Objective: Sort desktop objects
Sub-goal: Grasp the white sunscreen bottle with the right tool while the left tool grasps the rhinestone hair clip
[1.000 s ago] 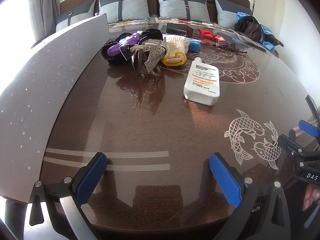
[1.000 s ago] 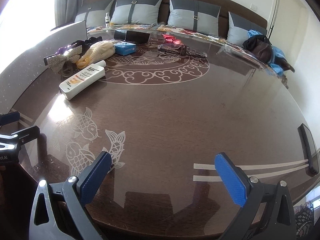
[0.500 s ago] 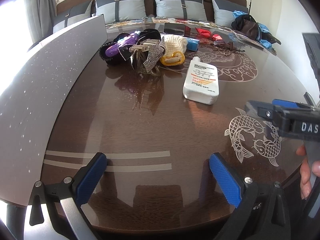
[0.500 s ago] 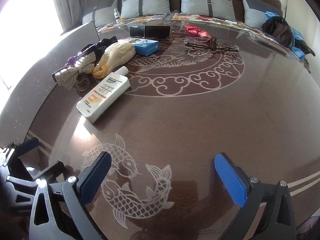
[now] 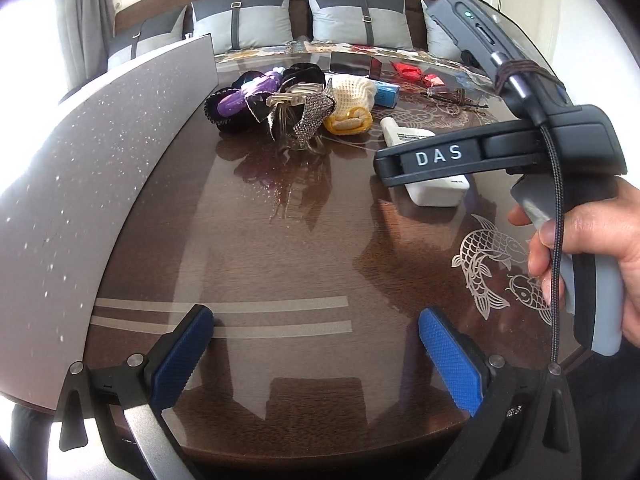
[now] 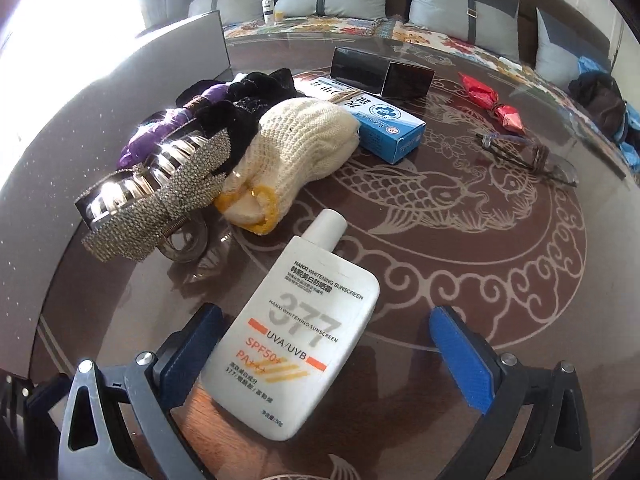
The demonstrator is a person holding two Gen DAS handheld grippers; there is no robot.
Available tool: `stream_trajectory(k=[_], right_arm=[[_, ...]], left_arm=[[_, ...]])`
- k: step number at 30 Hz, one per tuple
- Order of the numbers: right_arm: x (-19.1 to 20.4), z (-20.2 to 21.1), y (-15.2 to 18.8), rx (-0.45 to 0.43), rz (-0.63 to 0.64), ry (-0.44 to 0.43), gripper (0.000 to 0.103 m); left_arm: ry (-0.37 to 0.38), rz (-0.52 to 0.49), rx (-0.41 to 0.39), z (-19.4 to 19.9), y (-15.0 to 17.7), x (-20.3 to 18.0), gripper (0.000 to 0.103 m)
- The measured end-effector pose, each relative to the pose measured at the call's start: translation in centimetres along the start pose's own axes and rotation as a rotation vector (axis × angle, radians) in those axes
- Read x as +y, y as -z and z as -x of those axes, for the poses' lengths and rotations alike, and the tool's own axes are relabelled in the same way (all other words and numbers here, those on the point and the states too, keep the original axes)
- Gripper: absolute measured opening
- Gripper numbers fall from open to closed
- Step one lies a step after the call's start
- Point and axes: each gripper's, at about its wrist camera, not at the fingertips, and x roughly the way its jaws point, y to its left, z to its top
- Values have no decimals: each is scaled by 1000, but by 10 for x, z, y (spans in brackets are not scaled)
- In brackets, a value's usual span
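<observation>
Step in hand: approach to the first pick. The right hand-held gripper [image 6: 324, 356] is spread wide, holding nothing, its ribbed blue pads either side of the sunscreen bottle [image 6: 296, 336], which lies flat on the glossy tabletop [image 6: 460, 264], cap pointing far. The left pad sits just beside the bottle; the right pad stands well apart.

Next move, as judged: centre, then close across the flat, smooth plastic body.

The left hand-held gripper [image 5: 316, 344] is likewise spread and empty, over bare tabletop at the near edge.

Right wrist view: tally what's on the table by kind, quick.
Hair accessories pile: cannot count singly
Knitted glove: 1
Sunscreen bottle: 1
Boxes: 2, blue, black
Red wrapper: 1
Glasses: 1
Total: 6 plus the pile
</observation>
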Motion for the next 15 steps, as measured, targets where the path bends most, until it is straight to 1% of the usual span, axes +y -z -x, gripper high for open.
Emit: stream_trajectory(k=[1, 5, 7, 9, 11, 14, 15], right_arm=[[-7, 2, 3, -13, 7, -13, 103], [-40, 6, 13, -63, 13, -16, 103], [-53, 8, 12, -64, 16, -21, 103], [-59, 10, 13, -65, 25, -29, 103], [-59, 10, 13, -68, 28, -29, 103], [-58, 10, 13, -72, 26, -24, 103], [-58, 10, 13, -72, 26, -24, 103]], left_arm=[[-2, 2, -1, 0, 0, -1, 103], [-9, 12, -5, 0, 0, -1, 103], [-10, 15, -1, -1, -1, -1, 103], [-13, 18, 13, -2, -3, -1, 103], [-11, 17, 45, -5, -10, -1, 103], [0, 6, 97, -19, -30, 1, 103], [7, 6, 100, -23, -38, 2, 103]])
